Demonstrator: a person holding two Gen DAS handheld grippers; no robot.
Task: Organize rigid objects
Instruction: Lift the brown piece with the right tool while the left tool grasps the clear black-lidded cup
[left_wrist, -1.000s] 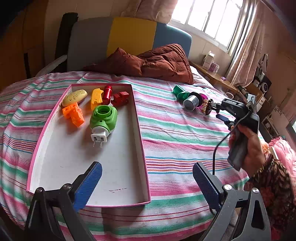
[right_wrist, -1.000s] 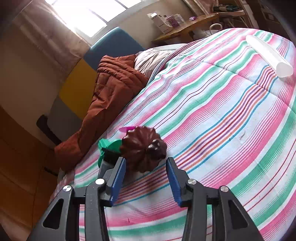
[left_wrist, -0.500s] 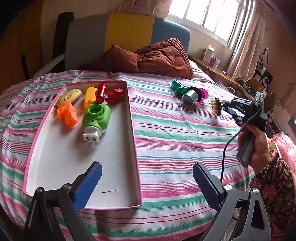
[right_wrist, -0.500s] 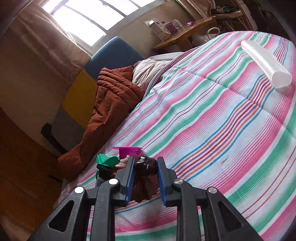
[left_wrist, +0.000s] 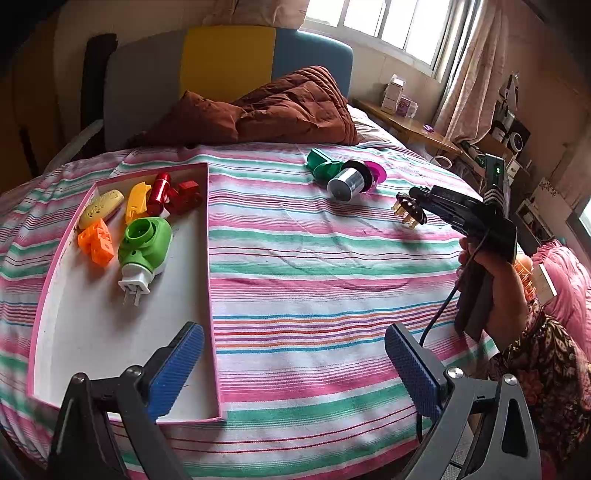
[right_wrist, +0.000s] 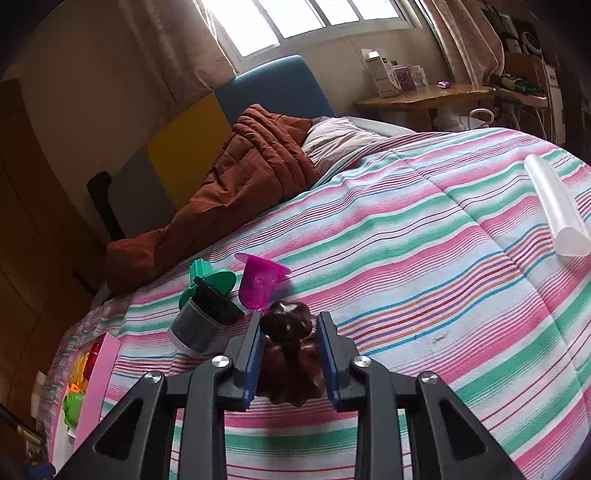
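The right tool (right_wrist: 290, 354) has just reopened slightly yet grips the dark brown ridged plug (right_wrist: 286, 325); the pink-rimmed white tray (left_wrist: 212, 258) lies far left of it, nearer the open, empty left tool (left_wrist: 295, 365).

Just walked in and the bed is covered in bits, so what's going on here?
A person is sorting small hard objects into a pink-edged tray on the striped bedspread. The right gripper holds a dark brown plug lifted off the bed; its jaws have just eased apart slightly, the plug between them. The left gripper hangs open and empty near the tray. A green plug-in and other pieces already lie in the tray; a silver can is not yet collected.
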